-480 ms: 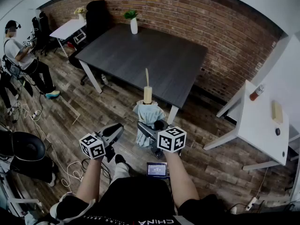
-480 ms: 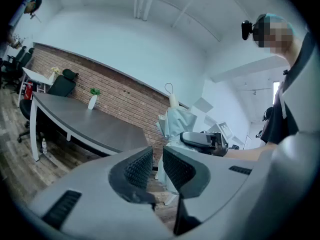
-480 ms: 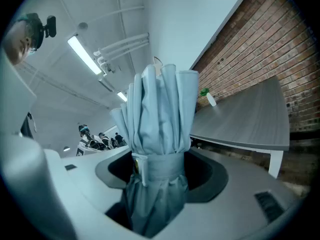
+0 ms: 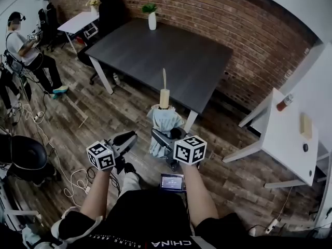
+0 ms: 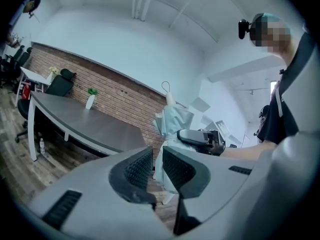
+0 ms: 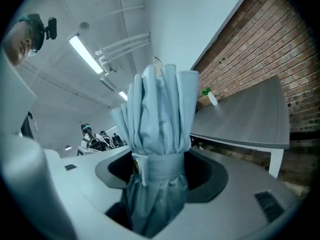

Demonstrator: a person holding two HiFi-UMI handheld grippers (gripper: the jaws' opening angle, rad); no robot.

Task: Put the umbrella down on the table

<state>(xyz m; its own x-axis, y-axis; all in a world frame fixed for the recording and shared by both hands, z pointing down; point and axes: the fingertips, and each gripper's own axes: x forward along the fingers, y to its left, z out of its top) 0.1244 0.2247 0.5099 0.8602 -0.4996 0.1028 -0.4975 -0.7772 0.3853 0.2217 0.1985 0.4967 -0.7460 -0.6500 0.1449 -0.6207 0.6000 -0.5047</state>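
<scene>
Wide open room on the long dark grey tabletop (image 4: 171,56), reachable over the wooden plank floor (image 4: 119,108) from its near edge, just short of which the pale blue folded umbrella (image 4: 164,121) stands upright in the right gripper (image 4: 165,139). A white vase with a green plant (image 4: 152,21) occupies the far corner; a red brick wall (image 4: 244,35) closes the far side, a white side table (image 4: 275,134) the right.

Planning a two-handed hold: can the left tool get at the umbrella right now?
Probably yes: the left tool holds nothing, the umbrella stands right beside it in the right tool, nothing between.
</scene>
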